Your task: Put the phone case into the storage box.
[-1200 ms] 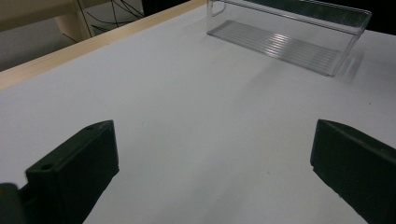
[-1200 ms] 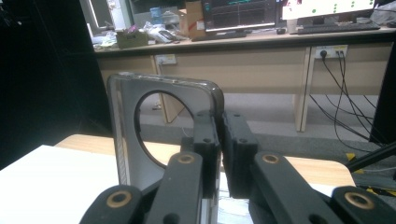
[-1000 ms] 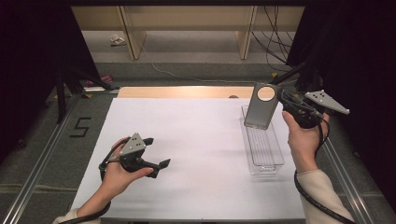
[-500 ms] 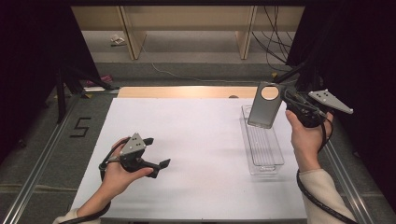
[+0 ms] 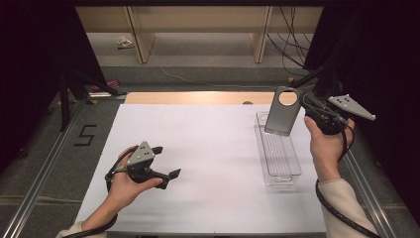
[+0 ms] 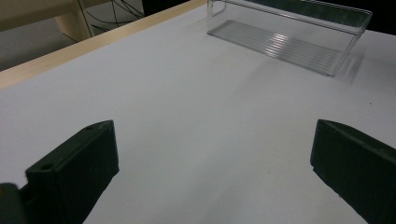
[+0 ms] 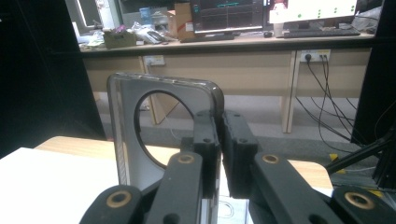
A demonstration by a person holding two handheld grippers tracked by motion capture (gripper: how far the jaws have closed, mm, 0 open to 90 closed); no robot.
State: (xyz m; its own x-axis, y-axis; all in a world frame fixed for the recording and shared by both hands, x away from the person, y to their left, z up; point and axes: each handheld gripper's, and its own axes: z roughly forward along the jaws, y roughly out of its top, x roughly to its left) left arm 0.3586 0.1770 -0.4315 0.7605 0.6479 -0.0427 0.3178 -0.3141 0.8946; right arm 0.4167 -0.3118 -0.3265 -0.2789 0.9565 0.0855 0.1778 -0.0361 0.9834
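Your right tool (image 5: 303, 105) grips the phone case (image 5: 282, 111) above the clear tray (image 5: 279, 163), left tool (image 5: 166, 161) wide; next, judge lowering it in

A bin (image 5: 278, 157) lies on the counter's (image 5: 208, 144) right; a case (image 5: 282, 111) hangs above its far end; left tool (image 5: 166, 163) sits near-left.

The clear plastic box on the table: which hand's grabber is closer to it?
Right. The right gripper hangs just above the clear box, holding a phone case. The left gripper sits far across the table.
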